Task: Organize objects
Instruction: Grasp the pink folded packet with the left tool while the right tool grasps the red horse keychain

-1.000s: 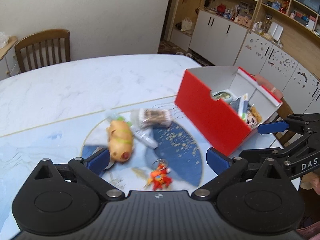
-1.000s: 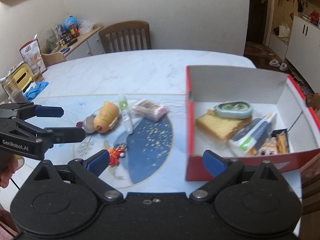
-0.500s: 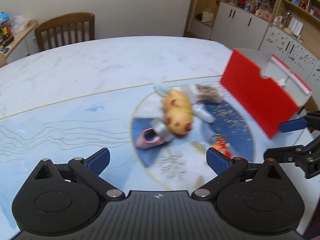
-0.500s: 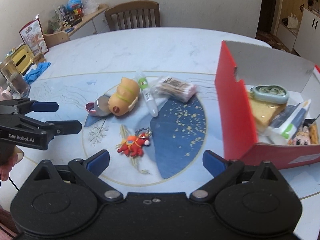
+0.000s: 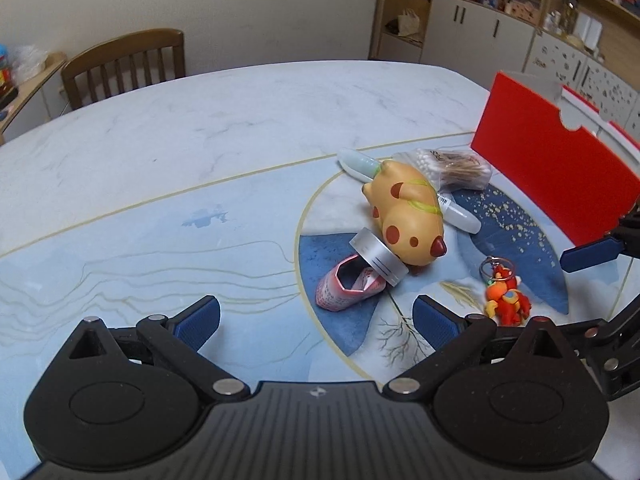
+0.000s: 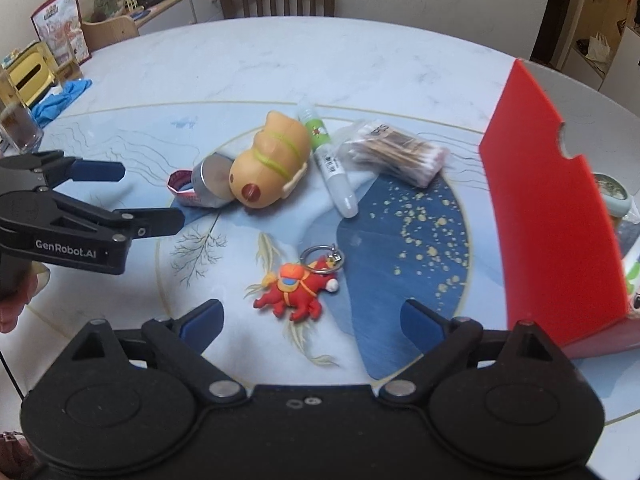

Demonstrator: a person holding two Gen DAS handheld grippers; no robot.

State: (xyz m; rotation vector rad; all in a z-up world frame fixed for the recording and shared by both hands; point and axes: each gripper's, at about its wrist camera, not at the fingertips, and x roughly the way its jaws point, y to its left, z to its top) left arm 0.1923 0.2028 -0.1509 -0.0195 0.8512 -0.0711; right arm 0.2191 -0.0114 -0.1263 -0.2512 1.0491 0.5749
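A red box (image 6: 552, 216) stands at the right; it also shows in the left wrist view (image 5: 552, 168). Loose on the table lie an orange spotted dog toy (image 5: 408, 216) (image 6: 272, 164), a silver tin (image 5: 378, 258) (image 6: 212, 178), a pink sock (image 5: 348, 284), a white tube (image 6: 332, 168), a bag of cotton swabs (image 6: 392, 152) (image 5: 452, 168) and a red keychain figure (image 6: 298, 292) (image 5: 506, 300). My left gripper (image 5: 316, 320) is open and empty, near the sock. My right gripper (image 6: 312, 320) is open and empty, just before the keychain.
The marble table (image 5: 200, 140) has a wooden chair (image 5: 124, 68) behind it. A glass (image 6: 18, 128), a blue cloth (image 6: 60, 98) and a yellow box (image 6: 26, 76) sit at the far left edge. Cabinets (image 5: 480, 28) stand at the back right.
Both grippers have swung left, away from the red box and toward the loose objects. The right gripper now hangs close over the keychain. Both stay open.
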